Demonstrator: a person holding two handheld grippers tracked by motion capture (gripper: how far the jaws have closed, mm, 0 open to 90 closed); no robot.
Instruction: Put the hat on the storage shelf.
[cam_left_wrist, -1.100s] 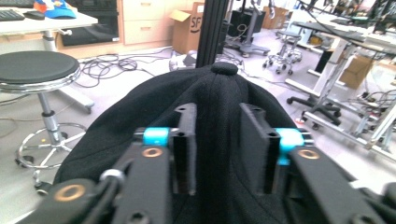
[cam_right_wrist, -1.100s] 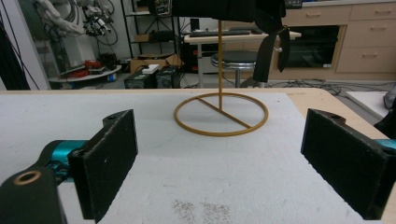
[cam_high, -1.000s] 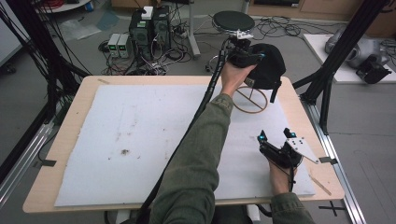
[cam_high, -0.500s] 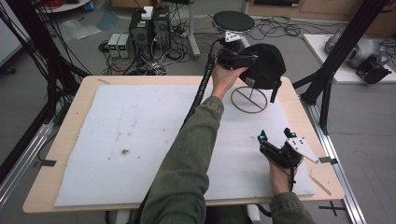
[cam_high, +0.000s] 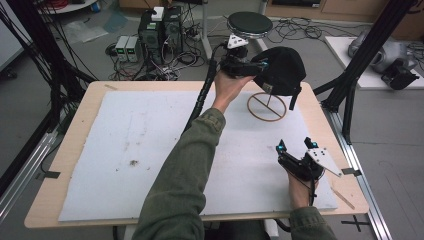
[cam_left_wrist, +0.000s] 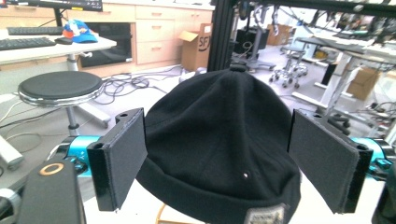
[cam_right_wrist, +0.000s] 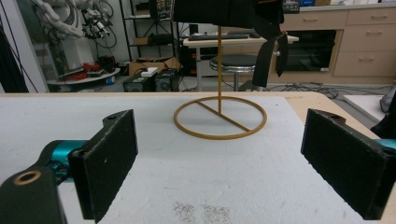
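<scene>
A black knit cap (cam_high: 282, 70) with a dangling strap hangs on a gold wire stand whose ring base (cam_high: 267, 107) rests on the white mat at the far right. My left gripper (cam_high: 261, 69) is level with the cap's left side. Its jaws have just been opening. In the left gripper view the cap (cam_left_wrist: 219, 149) sits between the wide-apart pads (cam_left_wrist: 123, 154), which do not press on it. My right gripper (cam_high: 294, 146) rests open near the table's front right. In the right gripper view it faces the stand's ring (cam_right_wrist: 205, 135), with nothing between its jaws.
A white mat (cam_high: 125, 150) covers most of the wooden table. Black frame posts (cam_high: 350, 90) stand just off the right edge. On the floor behind the table are a round stool (cam_high: 249, 22), cables and electronics boxes (cam_high: 160, 30).
The left gripper has let go of the cap and drawn back to the left, its jaws wider. The cap stays on the stand. The right gripper has not moved.
</scene>
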